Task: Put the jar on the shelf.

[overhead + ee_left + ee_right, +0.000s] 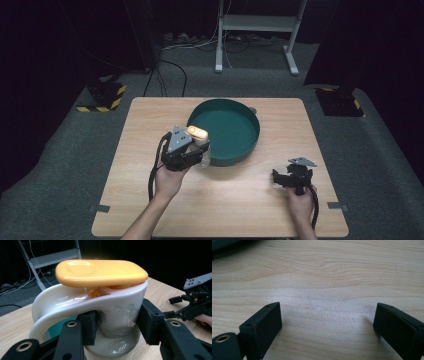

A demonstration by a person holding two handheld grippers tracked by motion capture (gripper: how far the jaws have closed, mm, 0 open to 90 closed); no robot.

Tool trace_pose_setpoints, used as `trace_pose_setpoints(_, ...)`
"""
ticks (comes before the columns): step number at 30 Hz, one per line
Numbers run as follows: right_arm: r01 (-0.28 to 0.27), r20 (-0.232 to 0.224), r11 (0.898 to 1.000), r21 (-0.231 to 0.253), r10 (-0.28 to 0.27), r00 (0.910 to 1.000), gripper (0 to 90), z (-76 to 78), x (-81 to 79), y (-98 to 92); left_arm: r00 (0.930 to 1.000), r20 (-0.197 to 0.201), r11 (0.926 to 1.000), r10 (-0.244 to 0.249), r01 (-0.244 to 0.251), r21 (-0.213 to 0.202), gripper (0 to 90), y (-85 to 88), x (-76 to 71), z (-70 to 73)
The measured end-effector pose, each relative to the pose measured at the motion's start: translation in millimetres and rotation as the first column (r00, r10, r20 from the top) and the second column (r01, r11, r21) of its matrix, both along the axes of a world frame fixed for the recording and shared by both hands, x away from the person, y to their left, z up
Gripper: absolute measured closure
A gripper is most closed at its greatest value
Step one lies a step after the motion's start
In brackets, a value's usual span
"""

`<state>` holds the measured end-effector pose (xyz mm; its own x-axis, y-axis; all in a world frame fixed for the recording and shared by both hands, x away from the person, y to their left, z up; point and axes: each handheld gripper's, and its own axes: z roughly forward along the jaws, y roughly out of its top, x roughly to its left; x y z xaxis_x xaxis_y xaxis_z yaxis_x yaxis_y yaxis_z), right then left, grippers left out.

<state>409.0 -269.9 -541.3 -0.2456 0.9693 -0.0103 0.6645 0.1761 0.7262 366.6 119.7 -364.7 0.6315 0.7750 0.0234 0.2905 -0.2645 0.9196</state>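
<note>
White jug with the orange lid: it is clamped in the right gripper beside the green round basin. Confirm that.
Wrong gripper. The left gripper clamps the white jug with the orange lid, as the left gripper view shows; it is beside the green round basin. The right gripper is open over bare wood.

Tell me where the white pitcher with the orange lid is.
In the high view the white pitcher sits left of centre, clamped in the left claw, against the green basin's near-left rim.

black grippers [181, 156], grey plates, black cables
</note>
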Motion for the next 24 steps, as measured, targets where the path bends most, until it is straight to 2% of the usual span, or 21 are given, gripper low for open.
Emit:
trace_pose_setpoints(8,0.0,0.0,1.0,0.0,0.0,1.0,7.7,0.0,0.0,0.0,1.0,0.0,0.9999,-0.009,0.009,-0.01,54.4,-8.7,19.3,8.7)
trace_pose_setpoints(16,0.0,0.0,1.0,0.0,0.0,1.0,7.7,0.0,0.0,0.0,0.9997,0.006,0.9997,0.025,-0.025,0.001,54.5,-15.4,42.4,14.5)
trace_pose_setpoints(24,0.0,0.0,1.0,0.0,0.0,1.0,7.6,0.0,0.2,0.1,0.9986,-0.012,0.9985,0.052,-0.052,0.018,54.4,-16.8,69.0,7.1)
